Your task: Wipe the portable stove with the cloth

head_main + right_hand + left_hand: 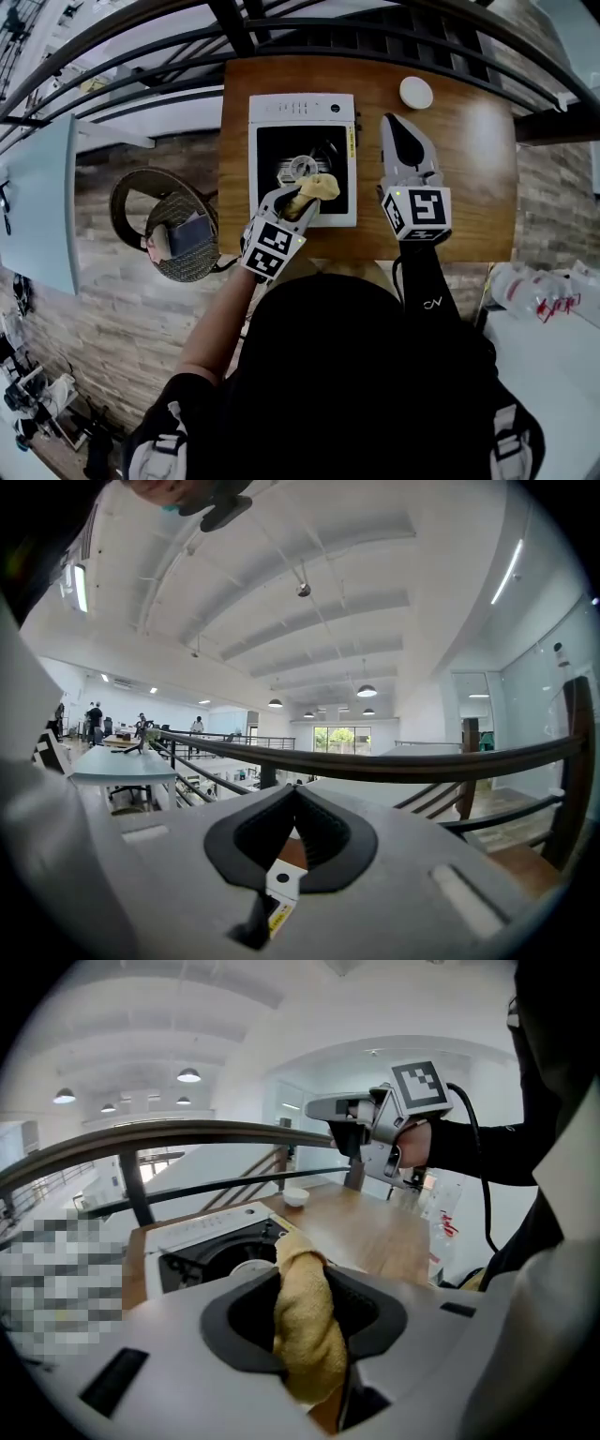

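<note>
Pinching a yellow cloth, the left gripper holds it over the near right part of the stove, by the burner. The stove sits on the table. The right gripper hovers just right of the stove, jaws pressed together on nothing. A white bowl stands far right.

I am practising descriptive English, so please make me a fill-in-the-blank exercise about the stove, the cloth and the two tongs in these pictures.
1. The left tongs clamp the yellow terry cloth, whereas the shut right tongs hold ____.
2. The white portable stove has a ____ cooking surface.
3. The small round white dish lies on the brown wooden table, to the ____ of the stove.
Missing words: nothing; black; right.
</note>
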`<move>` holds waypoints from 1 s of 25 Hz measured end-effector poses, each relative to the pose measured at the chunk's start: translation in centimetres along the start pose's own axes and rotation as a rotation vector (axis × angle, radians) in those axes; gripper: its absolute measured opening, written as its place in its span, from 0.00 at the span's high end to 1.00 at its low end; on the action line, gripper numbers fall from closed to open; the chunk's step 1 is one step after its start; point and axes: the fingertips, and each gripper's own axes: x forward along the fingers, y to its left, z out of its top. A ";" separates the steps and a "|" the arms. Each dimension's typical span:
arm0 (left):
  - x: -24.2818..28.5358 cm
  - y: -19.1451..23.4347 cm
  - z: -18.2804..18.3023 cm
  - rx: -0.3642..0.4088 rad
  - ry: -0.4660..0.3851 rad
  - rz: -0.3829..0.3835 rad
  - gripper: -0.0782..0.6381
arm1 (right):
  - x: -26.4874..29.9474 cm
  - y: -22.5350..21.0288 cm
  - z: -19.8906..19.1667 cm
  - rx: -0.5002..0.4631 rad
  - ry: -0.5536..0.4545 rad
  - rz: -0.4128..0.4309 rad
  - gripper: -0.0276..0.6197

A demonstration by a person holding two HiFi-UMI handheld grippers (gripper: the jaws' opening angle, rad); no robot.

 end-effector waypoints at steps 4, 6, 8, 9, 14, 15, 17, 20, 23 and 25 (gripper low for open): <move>-3.6 3.9 -3.4 -0.117 0.012 0.146 0.71 | 2.1 2.8 0.5 -0.010 -0.009 0.087 0.95; -5.8 5.6 -5.3 -0.183 0.016 0.215 0.71 | 3.0 4.4 0.8 -0.011 -0.014 0.128 0.95; -7.6 6.8 -7.0 -0.230 0.020 0.267 0.71 | 3.6 5.9 0.9 -0.010 -0.015 0.159 0.96; -8.2 7.3 -7.8 -0.249 0.022 0.287 0.71 | 3.9 6.6 0.8 -0.011 -0.014 0.173 0.96; -10.1 8.6 -10.6 -0.294 0.018 0.364 0.71 | 5.1 9.9 0.0 -0.025 -0.015 0.237 0.95; -10.3 8.6 -10.8 -0.298 0.012 0.365 0.71 | 5.1 10.3 0.0 -0.028 -0.015 0.240 0.95; -10.7 8.5 -10.5 -0.284 -0.003 0.354 0.71 | 4.8 10.7 0.2 -0.035 -0.016 0.231 0.95; -11.3 8.4 -9.5 -0.245 -0.030 0.323 0.71 | 3.9 10.5 0.5 -0.032 -0.019 0.192 0.95; -11.7 8.2 -8.1 -0.226 -0.076 0.295 0.71 | 2.8 9.9 0.3 -0.025 -0.023 0.163 0.95; -11.4 7.7 -6.6 -0.198 -0.104 0.285 0.71 | 1.9 9.4 -0.1 -0.030 -0.021 0.160 0.95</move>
